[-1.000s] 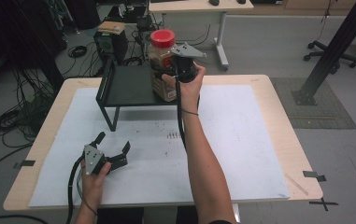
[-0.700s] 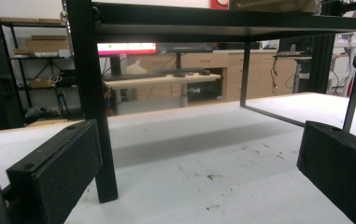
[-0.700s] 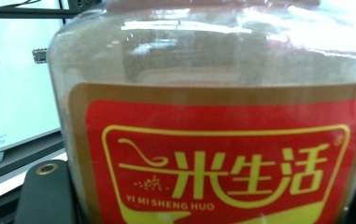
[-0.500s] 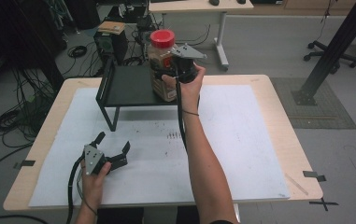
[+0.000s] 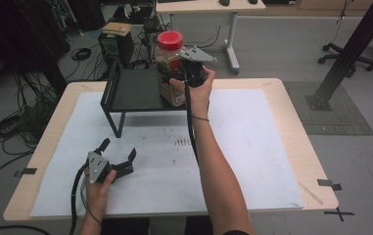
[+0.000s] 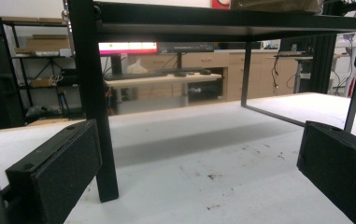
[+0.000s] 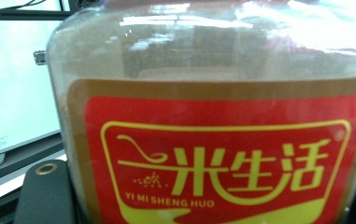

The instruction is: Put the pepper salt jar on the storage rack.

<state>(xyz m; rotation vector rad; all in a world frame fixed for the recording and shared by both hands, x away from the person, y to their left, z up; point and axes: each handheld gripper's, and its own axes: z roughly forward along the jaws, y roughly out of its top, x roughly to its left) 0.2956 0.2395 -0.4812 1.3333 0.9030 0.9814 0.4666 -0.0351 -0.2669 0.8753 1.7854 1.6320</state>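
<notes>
A clear jar (image 5: 169,66) with a red lid and brown contents stands on the right end of a black shelf rack (image 5: 132,90). My right gripper (image 5: 183,74) is shut on the jar from the near-right side. In the right gripper view the jar's red and yellow label (image 7: 222,154) is very close, with the jaws of the right gripper (image 7: 203,210) at its two lower sides. My left gripper (image 5: 119,151) rests on the white sheet, open and holding nothing. In the left gripper view the left gripper (image 6: 199,177) faces the rack's front leg (image 6: 94,93), jaws wide apart.
A white sheet (image 5: 252,147) covers most of the wooden table (image 5: 301,127). Cables (image 5: 12,127) lie on the floor to the left. Beyond the table stand a desk (image 5: 208,7), a black post (image 5: 345,54) and boxes of equipment (image 5: 115,39).
</notes>
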